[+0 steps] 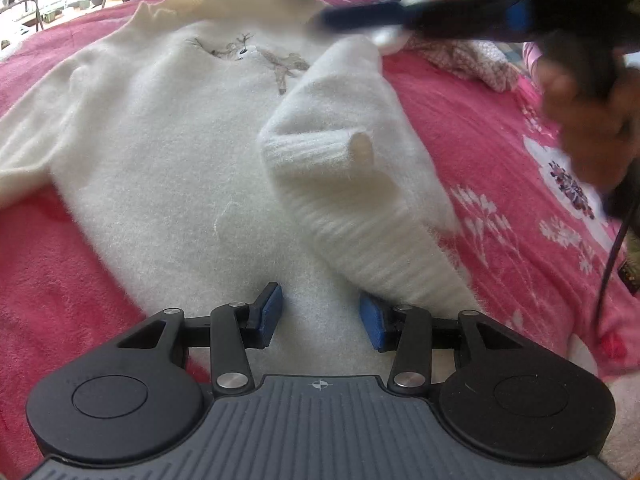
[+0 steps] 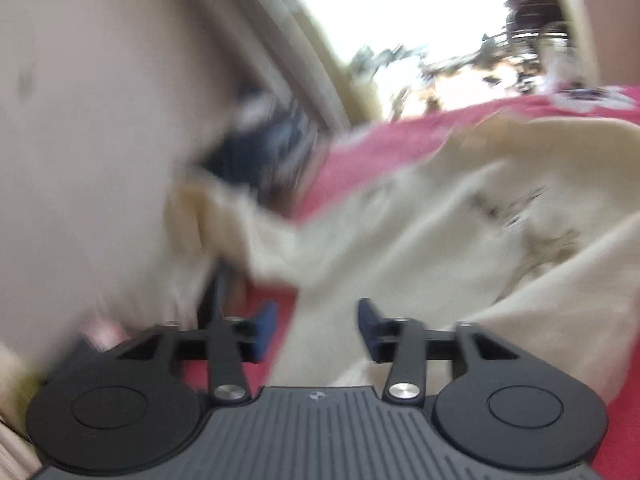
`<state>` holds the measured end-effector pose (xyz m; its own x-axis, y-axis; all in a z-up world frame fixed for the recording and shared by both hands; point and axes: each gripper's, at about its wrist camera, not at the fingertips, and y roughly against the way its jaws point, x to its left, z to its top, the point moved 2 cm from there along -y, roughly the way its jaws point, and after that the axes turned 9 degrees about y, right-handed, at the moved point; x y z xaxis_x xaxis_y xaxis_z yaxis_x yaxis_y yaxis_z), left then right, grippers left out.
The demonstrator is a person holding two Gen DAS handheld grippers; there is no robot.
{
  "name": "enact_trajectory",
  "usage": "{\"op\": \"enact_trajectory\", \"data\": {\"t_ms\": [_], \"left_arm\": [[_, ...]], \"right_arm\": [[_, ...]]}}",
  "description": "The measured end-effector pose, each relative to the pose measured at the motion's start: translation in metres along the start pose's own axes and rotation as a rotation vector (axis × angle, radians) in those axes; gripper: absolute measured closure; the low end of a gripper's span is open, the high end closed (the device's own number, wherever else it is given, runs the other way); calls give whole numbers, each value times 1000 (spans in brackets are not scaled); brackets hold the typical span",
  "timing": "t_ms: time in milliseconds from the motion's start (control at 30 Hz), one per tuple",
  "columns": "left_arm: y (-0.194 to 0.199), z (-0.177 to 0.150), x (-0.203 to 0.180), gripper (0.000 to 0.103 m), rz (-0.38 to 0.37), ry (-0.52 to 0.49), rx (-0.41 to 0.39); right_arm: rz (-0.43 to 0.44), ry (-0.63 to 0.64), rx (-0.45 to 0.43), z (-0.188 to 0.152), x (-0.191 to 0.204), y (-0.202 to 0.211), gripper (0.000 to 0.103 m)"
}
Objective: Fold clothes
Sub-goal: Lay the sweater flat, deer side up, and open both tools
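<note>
A fluffy white sweater (image 1: pixel 168 152) with a reindeer pattern lies spread on a pink blanket (image 1: pixel 500 152). Its right sleeve (image 1: pixel 352 168) is folded in over the body, cuff toward me. My left gripper (image 1: pixel 320 316) hovers open over the sweater's lower hem, nothing between its blue pads. The right gripper (image 1: pixel 384 20) appears blurred at the top of the left wrist view, above the sweater's shoulder, held by a hand (image 1: pixel 588 120). In the blurred right wrist view, the right gripper (image 2: pixel 316 328) is open above the sweater (image 2: pixel 420 240), holding nothing.
A patterned garment (image 1: pixel 472 60) lies on the blanket beyond the sweater at the right. A black cable (image 1: pixel 612 256) hangs along the right edge. White flower prints mark the blanket. A beige wall (image 2: pixel 80 120) and a bright window (image 2: pixel 400 4) show in the right wrist view.
</note>
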<state>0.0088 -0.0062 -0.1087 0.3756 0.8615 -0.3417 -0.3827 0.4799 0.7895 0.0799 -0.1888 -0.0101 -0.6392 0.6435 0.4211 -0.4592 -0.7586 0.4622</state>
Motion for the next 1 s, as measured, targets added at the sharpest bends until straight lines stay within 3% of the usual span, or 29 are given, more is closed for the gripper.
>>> {"op": "enact_trajectory", "data": {"t_ms": [100,233,400,533,633,667,767,833,1000], "left_arm": [[0,-1,1,60,-9,7,-3],[-1,0,5,59,-17,17,-4],[0,0,6,59,-15,24,-5],[0,0,5,59,-12,28,-6],[0,0,5,59,-11,32,-8],[0,0,5,59,-11,32,-8],[0,0,5,59,-9,25,-9],[0,-1,5,59,-9,15,-12],[0,-2,2,59,0,-24,-12]], "right_arm": [[-104,-200,-58,-2,-44,44,50],[-201,-532,-10,-52,-101,77,48],[-152,-850,59,-125,-128,65,49],[-24,-946,17,-140,-132,47,51],[10,-915,83,-142,-124,33,61],[2,-895,107,-143,-120,29,73],[-19,-832,124,-139,-110,31,92],[-49,-763,123,-128,-103,43,94],[-222,-476,164,-67,-86,106,94]]}}
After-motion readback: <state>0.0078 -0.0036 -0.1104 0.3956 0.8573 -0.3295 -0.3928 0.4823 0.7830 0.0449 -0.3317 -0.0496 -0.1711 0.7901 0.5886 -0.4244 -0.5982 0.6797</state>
